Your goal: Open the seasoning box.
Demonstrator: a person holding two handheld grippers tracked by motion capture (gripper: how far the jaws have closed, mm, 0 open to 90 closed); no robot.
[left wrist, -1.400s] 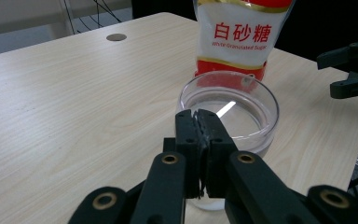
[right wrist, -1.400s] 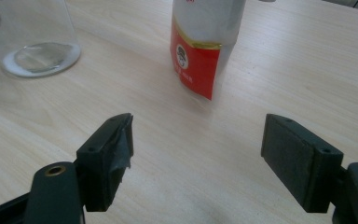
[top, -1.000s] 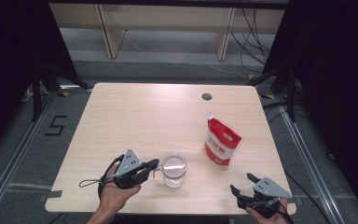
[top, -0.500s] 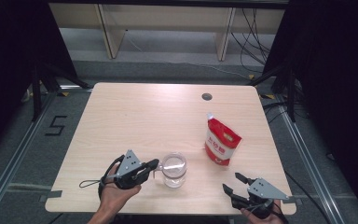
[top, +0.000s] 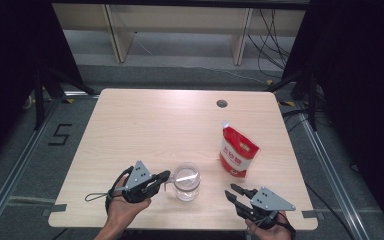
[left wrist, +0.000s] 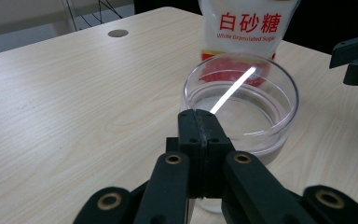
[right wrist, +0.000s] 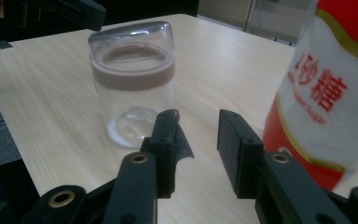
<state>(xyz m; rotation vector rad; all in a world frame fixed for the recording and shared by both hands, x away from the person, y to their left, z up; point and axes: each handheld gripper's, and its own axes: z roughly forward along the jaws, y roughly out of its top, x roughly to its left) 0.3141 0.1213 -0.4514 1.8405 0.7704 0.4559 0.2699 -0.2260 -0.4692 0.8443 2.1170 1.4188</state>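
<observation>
A clear glass jar (top: 187, 181) is seen standing upright on the light wooden table (top: 145, 130), near the table's near edge and a little left of its middle. In the left gripper view the jar (left wrist: 240, 105) is shown open at the top, with a thin layer of white at its bottom; whether that is sugar cannot be told. The left gripper (top: 164, 177) is held just left of the jar, its tips right at the jar's wall. Its jaws are pressed fully together with nothing between them, as the left gripper view (left wrist: 199, 128) shows; whether the tips touch the glass cannot be told.

A red and white bag of white granulated sugar (top: 238, 152) is stood upright to the right of the jar and a little farther back, apart from it. The right gripper (top: 233, 194) is held near the near right corner of the table, nearer than the bag and right of the jar, pointed toward the jar. Its jaws have just been closing and are seen at a narrow gap in the right gripper view (right wrist: 198, 128), with nothing between them. In that view the jar (right wrist: 133, 81) lies beyond the jaws to the left and the bag (right wrist: 328, 88) close by on the right.
</observation>
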